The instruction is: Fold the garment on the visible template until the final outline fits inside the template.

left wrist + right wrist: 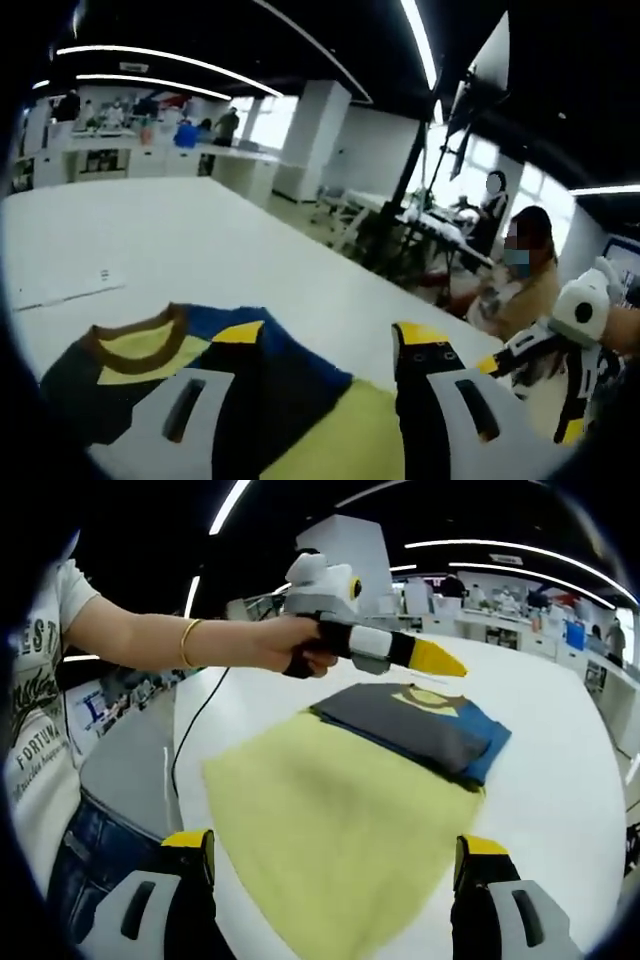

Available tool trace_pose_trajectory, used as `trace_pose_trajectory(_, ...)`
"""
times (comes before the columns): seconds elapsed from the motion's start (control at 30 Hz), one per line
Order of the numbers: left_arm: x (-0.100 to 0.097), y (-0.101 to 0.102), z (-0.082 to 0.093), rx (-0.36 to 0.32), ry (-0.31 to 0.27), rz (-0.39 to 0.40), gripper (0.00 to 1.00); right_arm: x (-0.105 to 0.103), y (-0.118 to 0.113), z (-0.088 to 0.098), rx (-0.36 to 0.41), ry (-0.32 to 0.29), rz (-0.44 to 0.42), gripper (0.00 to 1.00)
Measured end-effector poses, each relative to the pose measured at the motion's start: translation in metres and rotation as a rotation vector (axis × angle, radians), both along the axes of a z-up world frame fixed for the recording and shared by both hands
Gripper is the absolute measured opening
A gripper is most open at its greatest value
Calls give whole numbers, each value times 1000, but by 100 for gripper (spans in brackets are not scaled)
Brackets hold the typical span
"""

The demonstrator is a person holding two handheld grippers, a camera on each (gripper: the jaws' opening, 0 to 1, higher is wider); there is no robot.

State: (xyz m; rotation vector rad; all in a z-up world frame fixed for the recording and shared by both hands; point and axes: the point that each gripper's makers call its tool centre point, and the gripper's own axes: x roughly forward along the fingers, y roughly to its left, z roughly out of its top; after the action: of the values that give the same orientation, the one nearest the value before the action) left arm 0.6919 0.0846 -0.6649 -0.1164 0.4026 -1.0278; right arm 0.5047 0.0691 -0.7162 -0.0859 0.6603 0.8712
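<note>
The garment lies folded on the white table. It is dark grey and blue, with a yellow chest patch and a brown collar. Its near part rests on the far end of a large yellow sheet spread flat toward me. My left gripper hovers open just above the garment, and a hand holds it over the garment's far left side. My right gripper is open above the near edge of the yellow sheet with nothing between its jaws. It also comes in at the right.
A person in a white T-shirt and jeans stands at the table's left side, with a cable trailing over the edge. A paper strip lies on the table beyond the collar. People sit at desks past the table's far edge.
</note>
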Motion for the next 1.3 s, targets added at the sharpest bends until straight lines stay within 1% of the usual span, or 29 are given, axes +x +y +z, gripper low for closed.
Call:
trace_pose_trajectory(0.1, -1, 16, 4, 4, -31, 7, 64, 0, 1, 3, -5, -3, 15, 99)
trace_pose_trajectory(0.17, -3, 25, 6, 6, -45, 9, 68, -1, 2, 4, -12, -4, 30, 99)
trace_pose_trajectory(0.23, -7, 36, 6, 19, -65, 9, 73, -2, 2, 4, -21, -1, 43, 99)
trace_pose_trajectory(0.27, -10, 43, 5, 39, -83, 7, 75, -3, 2, 3, -27, -1, 51, 99)
trace_pose_trajectory(0.3, -12, 47, 4, 57, -90, 3, 76, -5, 3, 3, -34, 2, 62, 99)
trace_pose_trajectory(0.33, -17, 53, 0, 88, -97, -8, 76, -6, 3, 1, -41, 7, 69, 99)
trace_pose_trajectory(0.4, -22, 60, -1, 98, -109, -14, 77, -7, 2, 0, -55, 10, 81, 99)
trace_pose_trajectory(0.53, -41, 76, -5, 146, -140, -53, 80, -10, 2, -1, -73, 16, 104, 99)
trace_pose_trajectory(0.6, -52, 83, -9, 163, -134, -72, 81, -12, 0, -2, -85, 18, 115, 99)
trace_pose_trajectory(0.73, -72, 100, -15, 202, -139, -104, 79, -15, -1, -4, -109, 17, 134, 98)
trace_pose_trajectory(0.83, -89, 118, -18, 221, -134, -113, 79, -18, -3, -7, -150, 8, 156, 96)
trace_pose_trajectory(0.9, -97, 127, -21, 240, -134, -112, 78, -21, -3, -8, -154, 15, 162, 95)
trace_pose_trajectory(1.03, -118, 146, -28, 279, -128, -127, 76, -25, -3, -11, -172, 23, 178, 90)
trace_pose_trajectory(1.1, -127, 154, -34, 311, -118, -139, 74, -27, -2, -11, -171, 28, 181, 89)
trace_pose_trajectory(1.2, -140, 163, -40, 330, -95, -150, 71, -29, -1, -13, -182, 36, 192, 85)
trace_pose_trajectory(1.27, -150, 170, -47, 359, -83, -161, 69, -34, -3, -18, -214, 47, 217, 81)
trace_pose_trajectory(1.3, -159, 174, -52, 374, -68, -184, 67, -37, -3, -20, -224, 54, 226, 79)
